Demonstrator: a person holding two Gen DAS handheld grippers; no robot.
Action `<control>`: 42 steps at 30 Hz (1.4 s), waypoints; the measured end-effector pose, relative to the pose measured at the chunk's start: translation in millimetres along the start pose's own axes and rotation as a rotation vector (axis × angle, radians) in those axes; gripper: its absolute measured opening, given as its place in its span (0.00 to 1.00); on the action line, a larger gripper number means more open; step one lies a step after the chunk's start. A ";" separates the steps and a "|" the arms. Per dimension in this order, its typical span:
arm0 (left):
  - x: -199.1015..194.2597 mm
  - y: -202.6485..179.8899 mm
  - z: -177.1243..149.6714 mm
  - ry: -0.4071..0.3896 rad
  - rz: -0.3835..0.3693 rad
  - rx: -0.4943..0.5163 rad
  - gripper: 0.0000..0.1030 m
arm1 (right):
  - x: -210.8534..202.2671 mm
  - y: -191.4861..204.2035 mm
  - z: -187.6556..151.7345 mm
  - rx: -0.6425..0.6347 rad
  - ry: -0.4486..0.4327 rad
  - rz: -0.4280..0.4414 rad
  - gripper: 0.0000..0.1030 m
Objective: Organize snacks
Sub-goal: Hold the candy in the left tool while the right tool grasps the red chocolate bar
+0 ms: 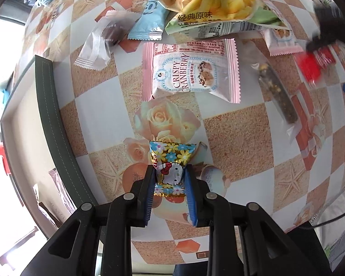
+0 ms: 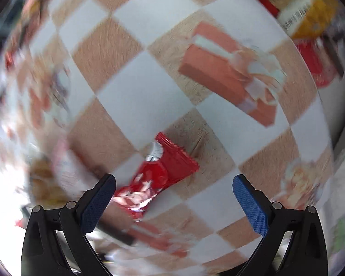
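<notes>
My left gripper (image 1: 169,174) is shut on a small flowered Hello Kitty candy packet (image 1: 170,161), held a little above the checked tablecloth (image 1: 237,138). Beyond it lie a pink Crispy Cranberry packet (image 1: 191,73), a yellow chips bag (image 1: 218,7), a light blue packet (image 1: 149,20) and a clear wrapper (image 1: 99,46). In the blurred right wrist view my right gripper (image 2: 173,184) stands wide open over a red snack packet (image 2: 158,177), which lies flat on the cloth, nearer the left finger (image 2: 96,202). That packet shows blurred in the left wrist view as a red snack (image 1: 312,64) under a dark blur.
A dark green-edged tray or box (image 1: 55,119) lies at the left of the table, with brown packets (image 1: 57,184) inside. A long clear bar of seeds (image 1: 276,92) lies to the right. More packets, yellow (image 2: 315,18) and red (image 2: 315,64), crowd the right wrist view's upper right.
</notes>
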State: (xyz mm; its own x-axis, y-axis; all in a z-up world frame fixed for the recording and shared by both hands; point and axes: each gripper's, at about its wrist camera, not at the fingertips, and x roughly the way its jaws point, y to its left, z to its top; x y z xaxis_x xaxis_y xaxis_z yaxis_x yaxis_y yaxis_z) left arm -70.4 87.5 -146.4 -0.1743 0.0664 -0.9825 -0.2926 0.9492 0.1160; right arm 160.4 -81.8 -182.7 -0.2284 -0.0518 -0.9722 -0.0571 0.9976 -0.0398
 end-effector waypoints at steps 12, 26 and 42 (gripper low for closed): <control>2.3 -3.5 0.7 0.000 0.011 -0.006 0.28 | 13.6 -17.3 -68.0 -0.220 -0.088 -0.024 0.99; 2.7 -5.8 1.1 0.008 0.038 -0.027 0.28 | 12.9 -21.1 -82.1 -0.248 -0.177 -0.012 1.00; 2.8 -5.0 0.9 0.007 0.035 -0.020 0.28 | 13.5 -15.9 -76.7 -0.259 -0.086 -0.024 1.00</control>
State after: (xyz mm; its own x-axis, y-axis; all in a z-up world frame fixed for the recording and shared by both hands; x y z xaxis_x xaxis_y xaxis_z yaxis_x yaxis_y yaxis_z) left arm -68.6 83.3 -149.9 -0.1910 0.0972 -0.9768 -0.3048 0.9400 0.1532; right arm 83.7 -102.0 -177.5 -0.1413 -0.0598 -0.9882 -0.3106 0.9504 -0.0131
